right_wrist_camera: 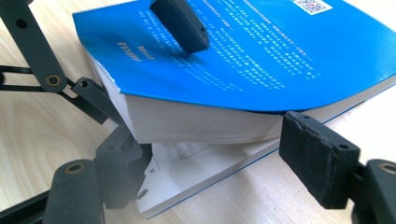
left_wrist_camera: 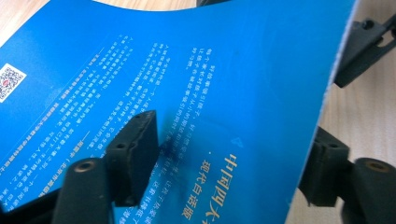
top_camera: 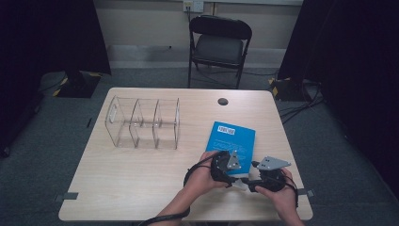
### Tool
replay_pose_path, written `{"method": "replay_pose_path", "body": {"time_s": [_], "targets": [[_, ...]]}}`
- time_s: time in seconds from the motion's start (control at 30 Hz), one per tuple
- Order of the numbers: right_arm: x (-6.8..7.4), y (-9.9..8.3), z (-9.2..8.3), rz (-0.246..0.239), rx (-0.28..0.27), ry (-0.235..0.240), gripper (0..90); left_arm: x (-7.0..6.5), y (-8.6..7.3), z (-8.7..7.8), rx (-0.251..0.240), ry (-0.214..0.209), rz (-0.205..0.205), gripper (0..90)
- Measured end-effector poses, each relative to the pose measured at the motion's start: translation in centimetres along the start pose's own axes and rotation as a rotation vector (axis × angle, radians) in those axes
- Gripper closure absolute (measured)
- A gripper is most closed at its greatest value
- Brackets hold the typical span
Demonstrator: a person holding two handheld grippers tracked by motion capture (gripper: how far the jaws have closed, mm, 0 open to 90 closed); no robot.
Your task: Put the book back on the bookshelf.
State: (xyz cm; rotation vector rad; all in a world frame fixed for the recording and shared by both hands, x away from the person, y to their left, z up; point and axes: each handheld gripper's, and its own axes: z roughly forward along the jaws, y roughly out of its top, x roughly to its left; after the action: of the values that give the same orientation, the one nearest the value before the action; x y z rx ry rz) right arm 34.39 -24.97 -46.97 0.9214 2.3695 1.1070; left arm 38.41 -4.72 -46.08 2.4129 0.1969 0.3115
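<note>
Here, the scene at a glance.

Book: a blue paperback book lies at the lower right of the table in the high view, its near edge lifted and a thick wad of pages bowed up off the lower pages.
Left gripper: its jaws straddle the raised wad, one finger on the blue cover and one below the page edge; whether the pads actually press cannot be told.
Right gripper: at the lower right of the high view, jaws spread on either side of the fanned near edge, one finger tucked in the gap between the pages, pinching nothing.
Step in hand: most likely opening the book.
Doing it well: hold the wad firmly near the edge, lift it in an arc toward the spine, and keep the lower pages pinned flat with the right finger.
Elsewhere: a clear rack stands well apart at upper left; a chair sits beyond the table.
</note>
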Motion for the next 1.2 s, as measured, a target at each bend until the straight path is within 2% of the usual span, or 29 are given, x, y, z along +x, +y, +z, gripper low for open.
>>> {"method": "replay_pose_path", "body": {"time_s": [0.03,0.1,0.2,0.33,0.47,0.67,0.7,0.8,0.97,1.2], "targets": [[0.0,0.0,0.0,0.013,-0.007,0.004,25.2,0.0,0.0,-0.1,-0.015,-0.010,0.010,37.2],[-0.2,-0.1,-0.2,0.038,-0.028,0.017,25.2,0.0,0.2,-0.3,-0.010,-0.016,0.024,45.4],[-0.2,-0.3,-0.5,0.024,-0.039,0.013,24.8,0.0,0.3,-0.6,-0.011,-0.021,0.045,52.6],[0.0,-0.9,-0.6,0.041,-0.031,0.030,22.7,0.0,0.7,-1.0,-0.002,-0.011,0.032,62.8],[0.3,-1.2,-0.5,0.035,-0.020,0.031,21.4,0.2,1.1,-1.3,0.013,-0.012,0.026,67.8],[0.6,-1.7,-0.2,0.044,-0.014,0.040,19.0,0.5,1.7,-1.7,0.040,-0.018,0.008,69.0],[0.7,-1.8,-0.1,0.049,-0.008,0.040,18.1,0.5,1.9,-1.8,0.033,-0.018,-0.008,69.2],[0.7,-2.2,0.0,0.065,-0.005,0.048,17.5,1.0,2.5,-2.2,0.052,-0.028,-0.018,69.6],[0.8,-2.7,0.1,0.076,0.016,0.053,16.6,1.8,3.5,-3.1,0.051,-0.034,-0.062,70.3],[1.2,-3.1,0.4,0.062,0.041,0.053,15.1,2.2,4.3,-3.4,0.078,-0.044,-0.085,70.8]]}}
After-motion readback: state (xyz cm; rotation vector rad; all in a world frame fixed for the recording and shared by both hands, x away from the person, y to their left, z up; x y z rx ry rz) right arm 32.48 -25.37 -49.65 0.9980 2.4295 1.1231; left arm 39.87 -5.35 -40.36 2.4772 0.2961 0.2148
